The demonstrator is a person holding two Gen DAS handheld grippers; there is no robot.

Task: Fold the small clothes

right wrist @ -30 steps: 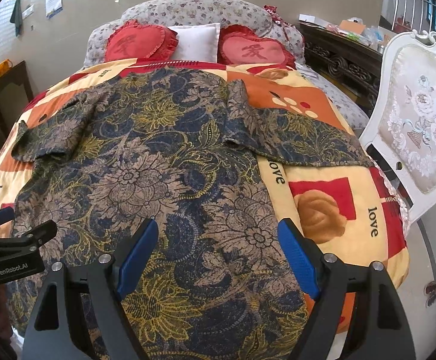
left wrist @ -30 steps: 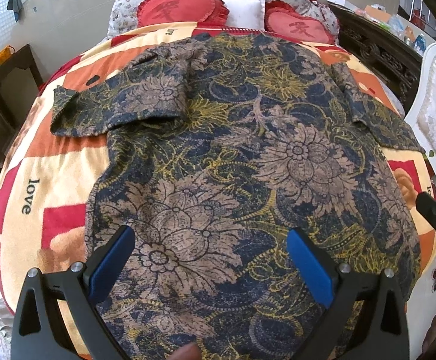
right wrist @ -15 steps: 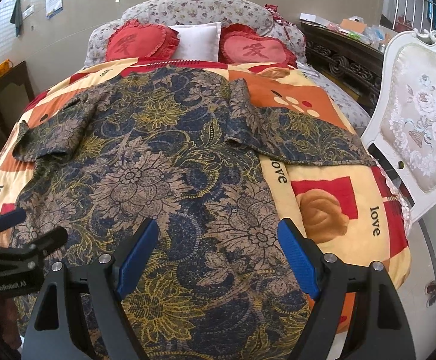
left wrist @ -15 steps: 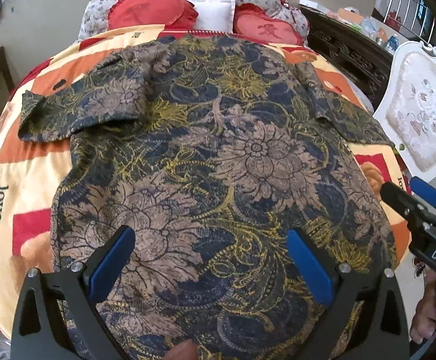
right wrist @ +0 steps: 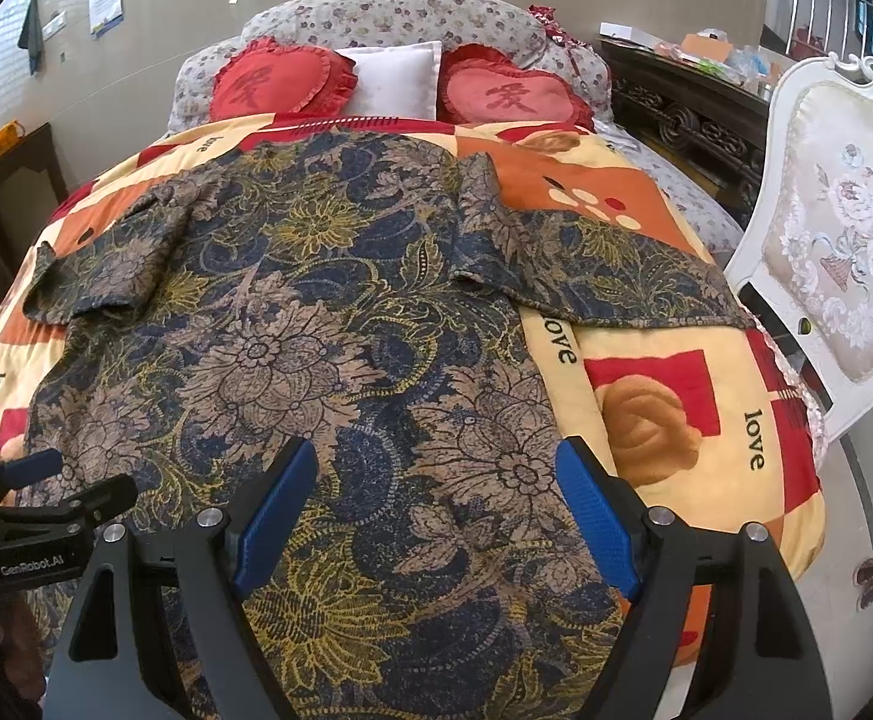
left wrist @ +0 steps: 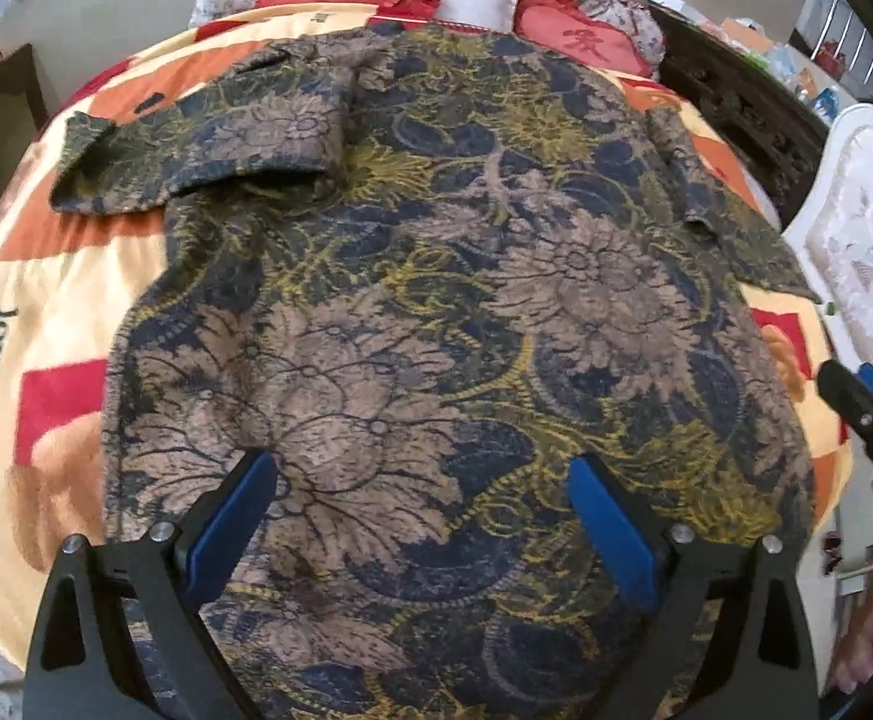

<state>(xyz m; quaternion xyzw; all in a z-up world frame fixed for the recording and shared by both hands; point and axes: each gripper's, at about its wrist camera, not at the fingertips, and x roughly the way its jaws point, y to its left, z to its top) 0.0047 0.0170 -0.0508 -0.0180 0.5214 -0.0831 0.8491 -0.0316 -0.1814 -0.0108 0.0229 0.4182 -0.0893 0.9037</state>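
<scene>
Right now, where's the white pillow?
In the right wrist view the white pillow sits at the head of the bed, wedged between the two red heart-shaped cushions, beyond the floral shirt spread on the blanket.

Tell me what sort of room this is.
Most likely a home bedroom. A floral shirt lies spread on a bed's patterned blanket, red heart cushions sit against the padded headboard, and a carved dark cabinet stands alongside.
</scene>
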